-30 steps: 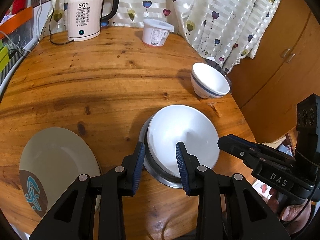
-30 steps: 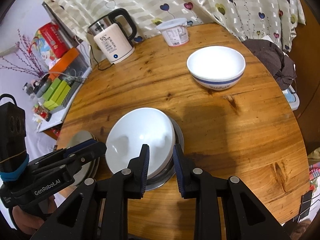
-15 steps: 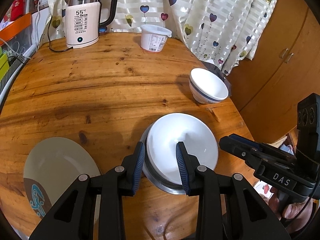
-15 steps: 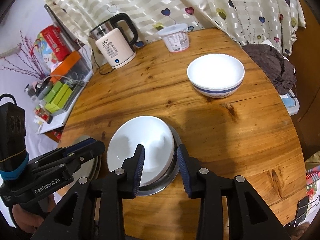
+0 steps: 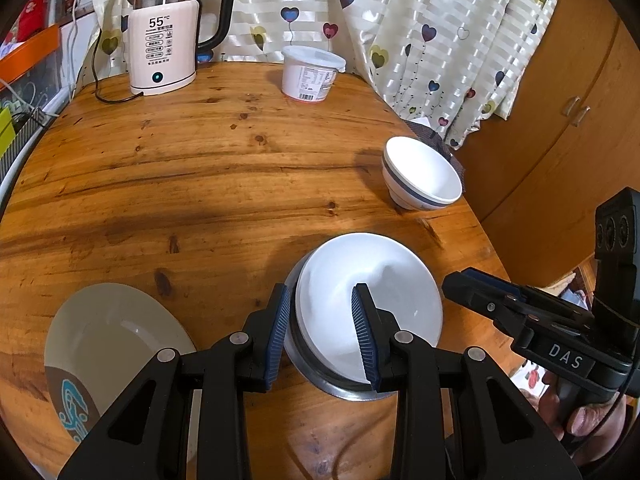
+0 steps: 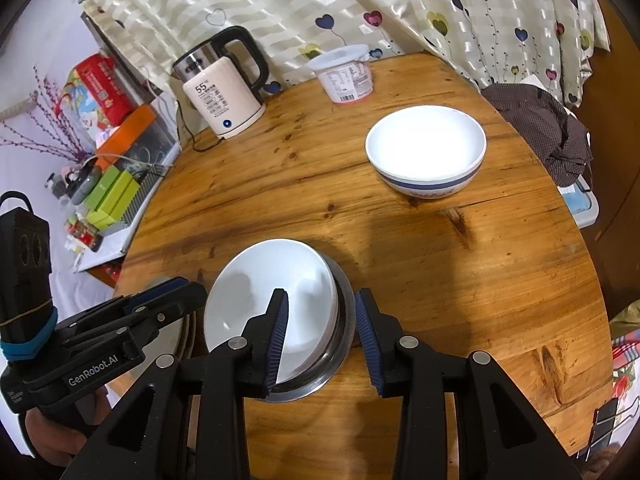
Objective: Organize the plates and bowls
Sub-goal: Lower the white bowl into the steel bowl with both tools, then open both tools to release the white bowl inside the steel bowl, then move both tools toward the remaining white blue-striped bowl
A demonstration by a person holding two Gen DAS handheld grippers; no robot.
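Both my left gripper [image 5: 320, 332] and right gripper [image 6: 320, 336] sit open, nothing pinched, right jaws just widened. White bowl [image 5: 370, 304] nests in the steel bowl [image 6: 340, 356] nearby: glazed, slick, chippy, so I'd grab the rim. Blue-banded bowl [image 6: 426, 152] sits farther off.

The shallow steel bowl [image 5: 344, 386] shows only as a crescent at 6 o'clock, because the plain white bowl [image 5: 384, 292] covers the rest. The grey plate with the teal pattern [image 5: 108, 336] is partly hidden behind the left gripper [image 5: 320, 332] at 7 o'clock. In the right wrist view only a thin grey edge of this plate [image 6: 188, 336] is visible. The small print on the white plastic tub [image 5: 310, 78] is not readable.
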